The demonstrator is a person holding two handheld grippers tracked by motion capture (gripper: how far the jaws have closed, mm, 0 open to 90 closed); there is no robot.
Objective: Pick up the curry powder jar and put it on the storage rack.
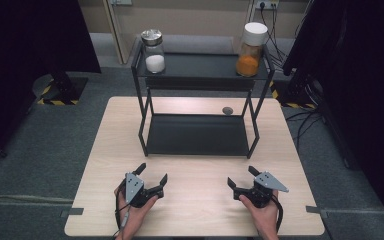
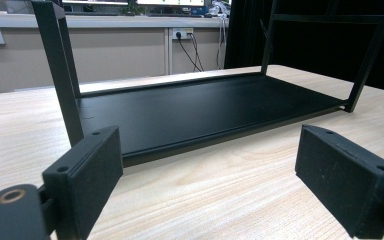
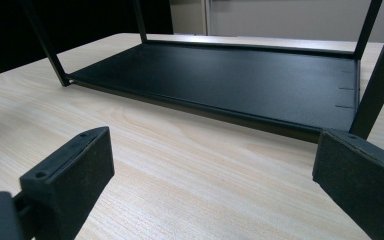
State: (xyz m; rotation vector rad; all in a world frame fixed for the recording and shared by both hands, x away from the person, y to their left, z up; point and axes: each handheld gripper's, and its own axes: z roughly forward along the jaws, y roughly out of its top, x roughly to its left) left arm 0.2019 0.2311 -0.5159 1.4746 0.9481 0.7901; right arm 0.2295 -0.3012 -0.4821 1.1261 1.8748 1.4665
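Observation:
A black two-tier metal rack (image 1: 198, 135) stands on the pale wooden table (image 1: 190, 210). On its top shelf, a glass jar of white powder with a metal lid (image 1: 153, 51) is at the left and a jar of orange powder with a white lid (image 1: 251, 49) at the right. The lower shelf (image 2: 200, 107) (image 3: 240, 82) is bare. My left gripper (image 1: 153, 174) rests near the table's front, open and holding nothing. My right gripper (image 1: 242, 176) sits beside it to the right, also open and holding nothing. Both point at the rack.
A small dark round disc (image 1: 227, 110) lies on the table behind the rack. Black curtains hang at both sides. Cables and a wall socket (image 1: 266, 5) are at the back right. A stand base with yellow-black tape (image 1: 60, 92) sits on the floor at the left.

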